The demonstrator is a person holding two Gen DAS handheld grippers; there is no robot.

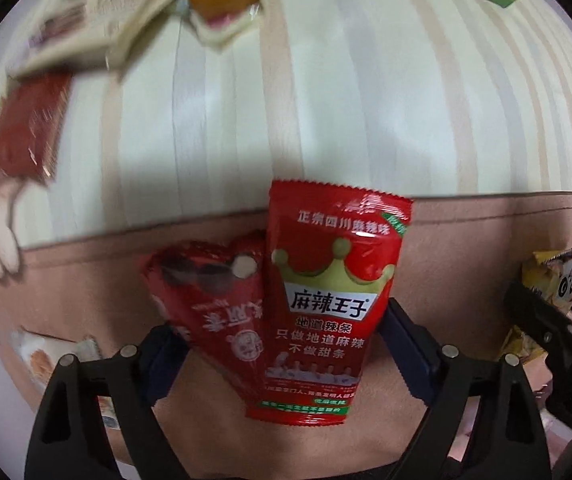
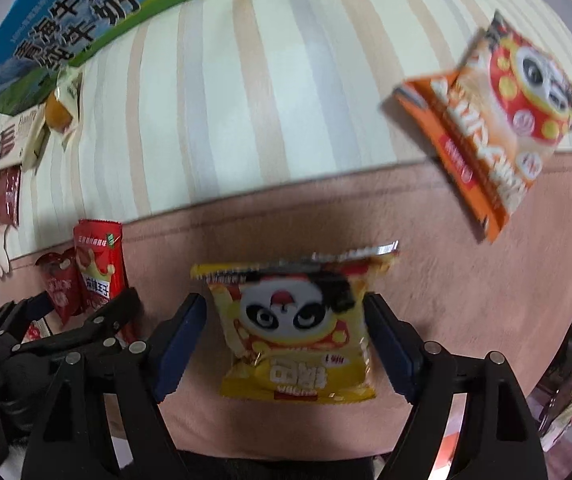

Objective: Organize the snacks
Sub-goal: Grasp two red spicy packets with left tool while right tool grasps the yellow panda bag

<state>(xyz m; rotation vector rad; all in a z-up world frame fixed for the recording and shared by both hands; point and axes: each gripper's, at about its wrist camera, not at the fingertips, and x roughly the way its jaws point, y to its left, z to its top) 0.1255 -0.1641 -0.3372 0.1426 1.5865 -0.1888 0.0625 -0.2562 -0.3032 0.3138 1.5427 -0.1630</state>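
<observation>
red packets between left claw fingers

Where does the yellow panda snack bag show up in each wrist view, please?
Left wrist: yellow bag at the far right edge, partly behind the right tool.
Right wrist: yellow bag low in the centre, between the right tool's fingers.
Shared landmark: the red crown packet, centre in the left view, far left in the right.

Left gripper and right gripper both gape wide.
</observation>
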